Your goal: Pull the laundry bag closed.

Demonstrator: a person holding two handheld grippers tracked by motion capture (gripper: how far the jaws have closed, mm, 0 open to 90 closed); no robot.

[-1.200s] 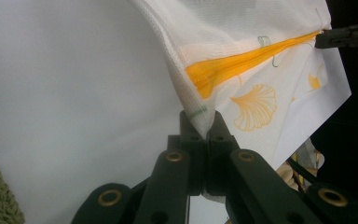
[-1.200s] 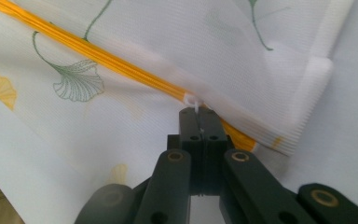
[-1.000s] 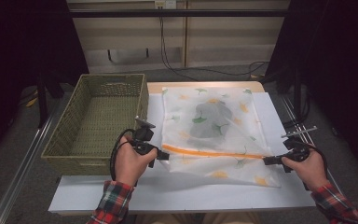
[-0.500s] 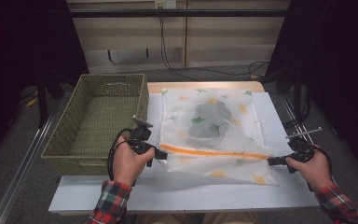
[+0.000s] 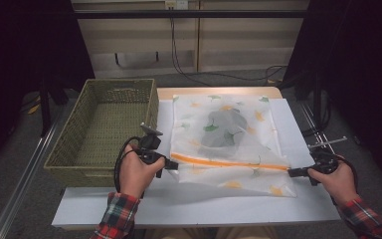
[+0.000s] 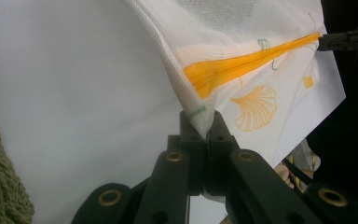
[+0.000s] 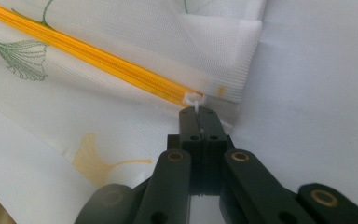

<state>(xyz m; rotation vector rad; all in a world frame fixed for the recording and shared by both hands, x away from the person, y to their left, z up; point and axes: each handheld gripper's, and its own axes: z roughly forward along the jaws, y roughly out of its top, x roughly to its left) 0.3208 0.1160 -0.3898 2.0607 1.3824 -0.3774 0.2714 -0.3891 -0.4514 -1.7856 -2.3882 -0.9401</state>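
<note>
High view – wicker basket (image 5: 104,127) beside mesh bag (image 5: 229,142), left gripper (image 5: 171,163) pinching its corner, right gripper (image 5: 292,173) clamped on zipper pull (image 7: 195,100)

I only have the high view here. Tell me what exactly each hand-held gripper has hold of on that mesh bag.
Observer: The left hand-held gripper is shut on a pinch of white mesh at the corner of the mesh bag, just below the end of the orange zipper.
Operator: Now the right one.
Observer: The right hand-held gripper is shut on the small white zipper pull at the far end of the zipper.
Operator: Say whether the zipper looks open or closed.
Observer: In the right gripper view it looks closed all along the stretch leading up to the pull.
</note>
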